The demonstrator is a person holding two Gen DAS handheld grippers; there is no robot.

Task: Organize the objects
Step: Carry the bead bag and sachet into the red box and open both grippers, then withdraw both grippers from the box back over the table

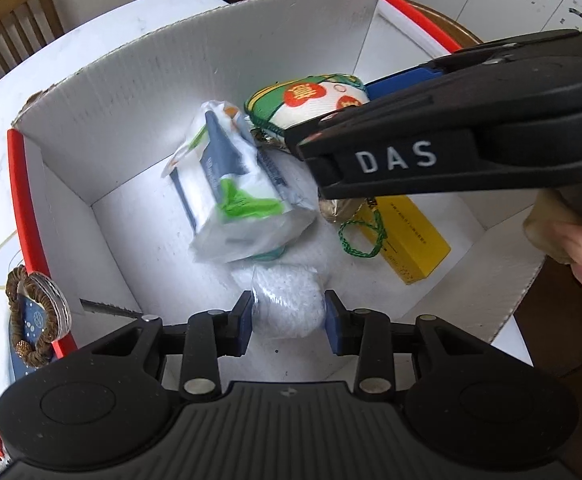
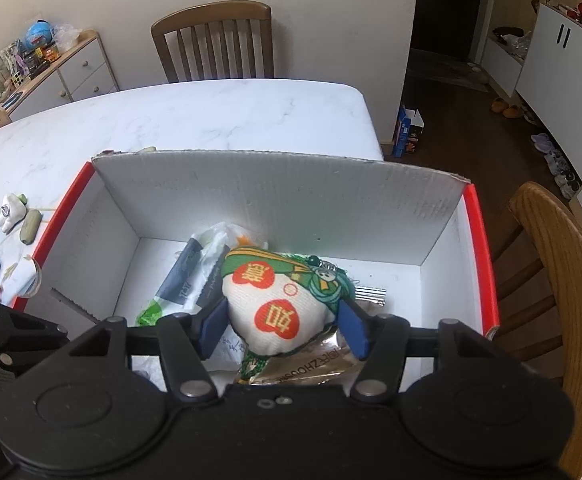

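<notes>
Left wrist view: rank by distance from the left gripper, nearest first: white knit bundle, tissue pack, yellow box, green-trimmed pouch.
From the left gripper:
1. white knit bundle: between its fingers, low in the box.
2. tissue pack: box middle, just beyond.
3. yellow box: on the right, on the floor of the box; close to the tissue pack in distance, hard to separate.
4. green-trimmed pouch: farthest, near the back wall.

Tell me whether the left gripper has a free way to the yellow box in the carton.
Probably not: the right gripper hangs across the yellow box, and the left gripper already holds a white wrapped bundle between its jaws.
</notes>
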